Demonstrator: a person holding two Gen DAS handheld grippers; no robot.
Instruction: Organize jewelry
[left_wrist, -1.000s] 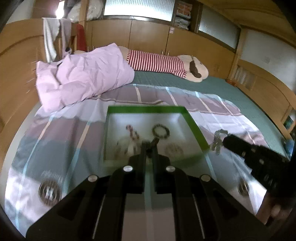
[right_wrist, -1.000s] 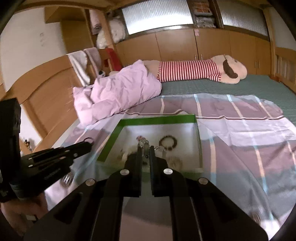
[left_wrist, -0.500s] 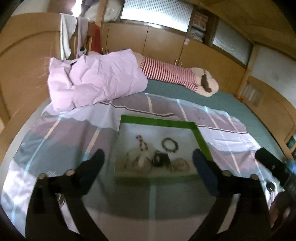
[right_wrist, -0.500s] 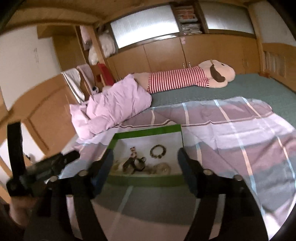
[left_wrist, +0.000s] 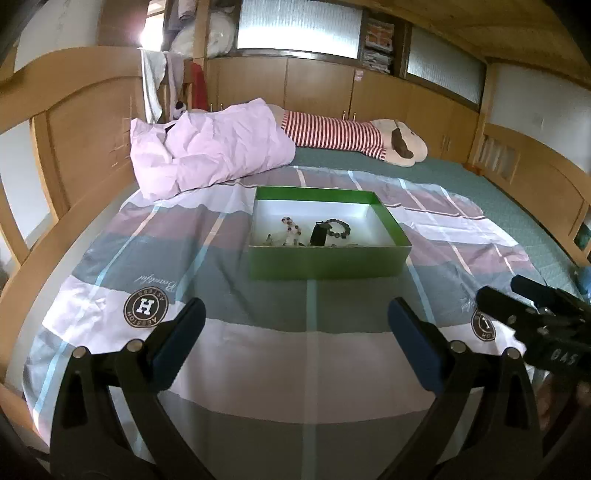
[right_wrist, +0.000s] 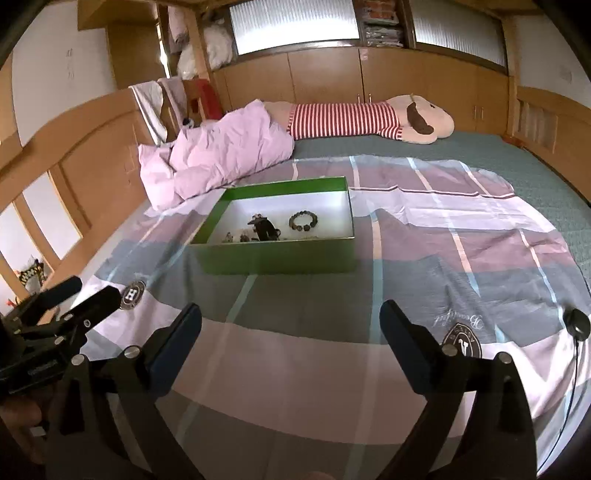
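green jewelry box (left_wrist: 325, 260) on bedspread, well ahead of opening, empty right claw (right_wrist: 290, 326)

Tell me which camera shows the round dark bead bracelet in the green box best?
The right wrist view. There the round dark bead bracelet lies alone on the white floor of the green cardboard box, its whole ring clear. In the left wrist view the bracelet sits against a black item, partly behind the box's front wall.

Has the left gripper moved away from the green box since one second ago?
Yes. The left gripper has pulled back toward the bed's near edge: its fingertips were over the green box, now bedsheet shows between them.
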